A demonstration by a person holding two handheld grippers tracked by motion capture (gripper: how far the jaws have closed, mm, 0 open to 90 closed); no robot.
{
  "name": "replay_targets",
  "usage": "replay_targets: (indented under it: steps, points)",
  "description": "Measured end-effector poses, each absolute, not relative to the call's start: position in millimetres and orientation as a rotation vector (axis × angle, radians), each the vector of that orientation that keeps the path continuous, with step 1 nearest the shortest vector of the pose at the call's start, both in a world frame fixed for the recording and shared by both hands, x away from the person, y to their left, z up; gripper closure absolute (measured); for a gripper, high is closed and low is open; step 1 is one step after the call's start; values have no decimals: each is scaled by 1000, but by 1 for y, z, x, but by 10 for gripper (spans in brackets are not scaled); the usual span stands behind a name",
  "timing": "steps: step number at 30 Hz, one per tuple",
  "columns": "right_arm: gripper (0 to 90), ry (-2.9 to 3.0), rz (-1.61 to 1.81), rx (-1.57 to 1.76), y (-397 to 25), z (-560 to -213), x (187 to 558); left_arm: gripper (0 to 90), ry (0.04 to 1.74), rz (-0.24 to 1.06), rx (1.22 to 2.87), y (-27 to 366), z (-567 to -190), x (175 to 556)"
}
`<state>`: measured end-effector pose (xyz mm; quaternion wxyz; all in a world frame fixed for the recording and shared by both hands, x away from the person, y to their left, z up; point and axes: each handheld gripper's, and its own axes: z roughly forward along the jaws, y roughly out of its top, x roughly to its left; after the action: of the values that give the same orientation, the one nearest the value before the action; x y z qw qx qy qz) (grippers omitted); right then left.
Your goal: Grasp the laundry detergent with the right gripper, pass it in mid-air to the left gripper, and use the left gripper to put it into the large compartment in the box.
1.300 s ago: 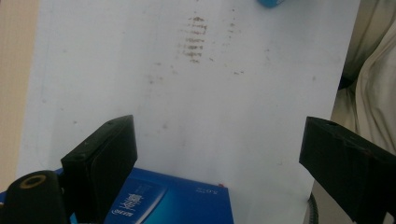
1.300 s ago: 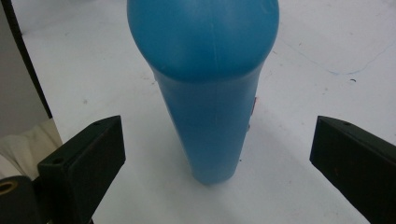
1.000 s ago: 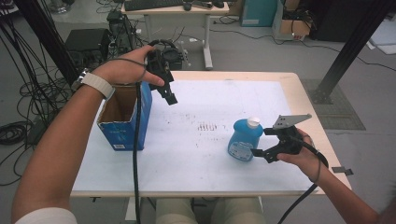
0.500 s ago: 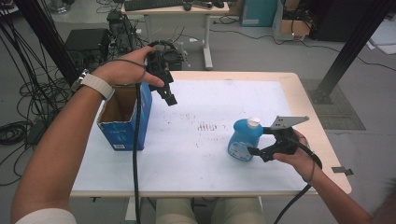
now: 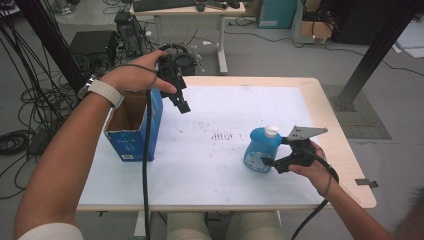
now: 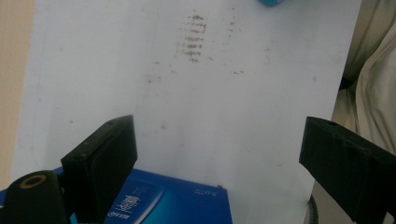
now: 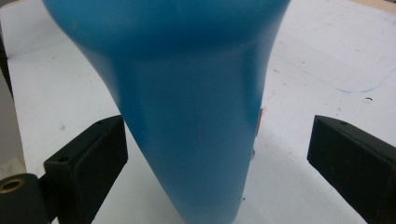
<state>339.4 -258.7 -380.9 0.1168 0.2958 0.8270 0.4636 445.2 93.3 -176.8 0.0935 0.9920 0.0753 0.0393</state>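
At lower right of the high view, the blue bottle (image 5: 261,149) is being straddled by the right gripper (image 5: 272,162), now pushed closer, jaws spread and not yet gripping. Farther up left, the left gripper (image 5: 181,102) is being held released over the open box (image 5: 131,131).

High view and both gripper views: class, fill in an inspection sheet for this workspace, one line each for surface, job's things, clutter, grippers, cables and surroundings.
Surface: white table top with brownish smudges near the middle.
Job's things: blue bottle with white cap, upright; open blue carton at the left edge.
Clutter: nothing seen.
Grippers: right gripper open, jaws either side of the bottle, not touching; left gripper open, held above the table beside the carton.
Cables: one black cable trails from each gripper.
Surroundings: grey floor, desk with keyboard behind, cable bundles at left.
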Motion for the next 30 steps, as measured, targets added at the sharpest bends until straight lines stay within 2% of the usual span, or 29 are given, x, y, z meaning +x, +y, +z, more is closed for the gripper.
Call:
replay_targets:
  steps: [10,30]
  points:
    - [67,2407,1398,865,-256,-387,340,115,225,114,2947,94,-178,446]
    - [165,2345,1490,858,-248,-399,339,116,232,107,2951,94,-180,447]
